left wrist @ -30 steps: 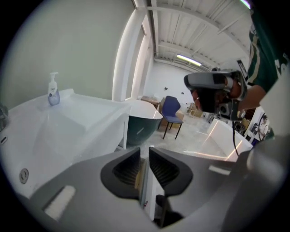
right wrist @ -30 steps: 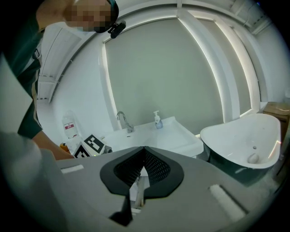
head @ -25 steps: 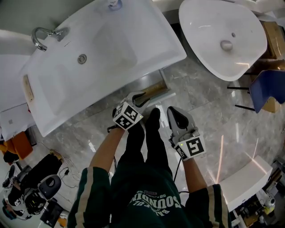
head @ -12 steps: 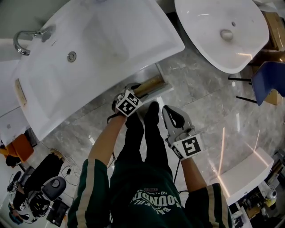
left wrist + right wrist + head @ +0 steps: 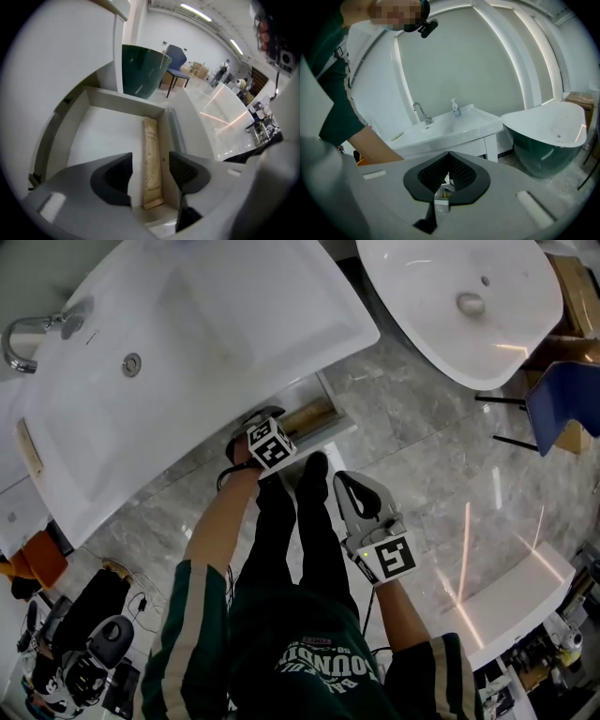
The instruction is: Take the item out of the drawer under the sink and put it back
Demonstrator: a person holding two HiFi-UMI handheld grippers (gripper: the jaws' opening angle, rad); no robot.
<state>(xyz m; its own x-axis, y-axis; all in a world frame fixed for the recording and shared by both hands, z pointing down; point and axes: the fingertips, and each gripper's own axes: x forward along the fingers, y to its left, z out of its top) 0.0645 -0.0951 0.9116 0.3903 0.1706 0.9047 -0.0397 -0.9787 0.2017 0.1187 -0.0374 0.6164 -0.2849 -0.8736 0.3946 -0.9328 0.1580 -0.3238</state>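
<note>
You are holding the left gripper (image 5: 150, 174) over the open drawer (image 5: 101, 136) with its jaws standing wide apart, and nothing is pressing against either pad. Looking along those jaws, the task's item, a long brown paper packet (image 5: 151, 161), is showing in the gap between them in the lower middle of the frame. It is lying flat on the drawer floor, lengthwise and close against the wall on the frame's right, and neither pad is touching it. In the head view the drawer is poking out from under the front edge of the white sink (image 5: 187, 343), near the middle of the frame, with your left arm reaching into it. You are keeping the right gripper (image 5: 449, 165) back by your leg, to the right of centre in that view, its jaws closed together on nothing and pointing toward the sink and the tub (image 5: 422, 296) at the upper right. As for progress, the packet is sitting inside the drawer and no tool is gripping it, so you are standing either just ahead of the pick-up or right at the put-back, and these pictures alone are not settling which. Either way the drawer is hanging open, so sliding it shut is probably remaining, and lifting and returning the packet may be too
</note>
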